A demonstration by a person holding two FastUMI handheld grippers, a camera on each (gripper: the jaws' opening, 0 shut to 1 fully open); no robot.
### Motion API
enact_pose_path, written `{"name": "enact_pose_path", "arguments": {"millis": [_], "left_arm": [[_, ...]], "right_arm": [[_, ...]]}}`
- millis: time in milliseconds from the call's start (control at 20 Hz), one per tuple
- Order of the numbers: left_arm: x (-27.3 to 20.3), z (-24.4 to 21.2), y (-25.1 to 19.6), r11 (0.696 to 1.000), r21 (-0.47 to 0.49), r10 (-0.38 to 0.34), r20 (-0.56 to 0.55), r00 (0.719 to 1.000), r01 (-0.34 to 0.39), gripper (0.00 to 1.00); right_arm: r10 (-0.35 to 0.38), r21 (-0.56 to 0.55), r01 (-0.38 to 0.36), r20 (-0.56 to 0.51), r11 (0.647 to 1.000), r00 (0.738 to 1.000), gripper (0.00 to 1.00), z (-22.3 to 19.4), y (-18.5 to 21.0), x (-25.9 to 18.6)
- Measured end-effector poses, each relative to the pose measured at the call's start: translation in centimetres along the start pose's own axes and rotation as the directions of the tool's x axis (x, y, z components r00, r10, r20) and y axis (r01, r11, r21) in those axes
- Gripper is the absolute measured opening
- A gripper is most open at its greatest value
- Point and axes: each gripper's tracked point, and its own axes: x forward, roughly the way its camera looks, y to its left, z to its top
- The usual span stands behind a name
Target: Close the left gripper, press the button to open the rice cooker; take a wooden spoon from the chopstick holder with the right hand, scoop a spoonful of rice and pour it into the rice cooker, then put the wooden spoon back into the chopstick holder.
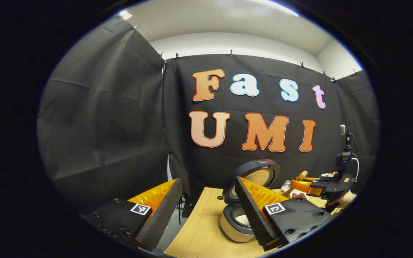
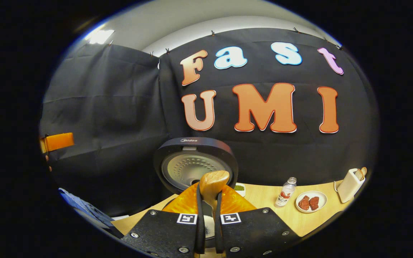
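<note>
Fingers (image 2: 200, 215) of the right gripper (image 2: 208, 218) are pressed in on the wooden spoon (image 2: 213, 186), pinching its neck just below the bowl; the spoon sits at the 6 o'clock region of the right gripper view, directly in front of the open rice cooker (image 2: 195, 166). Long axis of the spoon runs along the gripper's own axis, bowl end pointing forward and up toward 12 o'clock, handle passing back between the fingers and hidden there; whether the bowl carries rice cannot be told. Judged handling: the spoon is light, rigid and smooth-surfaced, not fragile; a grip on the narrow neck resists twisting poorly, so tilt it slowly when pouring. The cooker lid stands raised behind the spoon, its inner plate facing the camera; the pot opening lies under the fingers. On the table (image 2: 264, 200), at 3 to 4 o'clock, stand a small bottle (image 2: 285, 197), a plate (image 2: 311, 202) and, farthest out, the chopstick holder (image 2: 350, 184).

In the left gripper view, the left gripper (image 1: 206, 211) has its fingers spread wide, pinching nothing; the cooker shows between and behind them, toward 5 o'clock.
</note>
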Motion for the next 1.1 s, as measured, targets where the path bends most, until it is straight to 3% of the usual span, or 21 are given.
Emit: {"name": "enact_pose_path", "arguments": {"millis": [400, 800, 1100], "left_arm": [[2.1, 0.5, -2.8, 1.0, -0.005, -0.029, 0.014, 0.999, 0.029, 0.98], [3.4, 0.4, -5.5, 0.999, 0.006, -0.042, 0.022, 0.999, 0.041, 0.99], [3.4, -0.1, -7.7, 0.999, 0.008, -0.036, 0.015, 0.999, 0.036, 0.97]], "right_arm": [[-0.182, 0.043, 0.181, 0.01, 0.983, 0.983, 0.1, 1.0, -10.9, -5.9], [-0.385, 0.084, 0.387, -0.042, 0.918, 0.922, 0.1, -1.7, -22.3, -14.3], [-0.444, 0.112, 0.459, -0.138, 0.881, 0.885, 0.1, -7.0, -26.3, -18.0]]}}
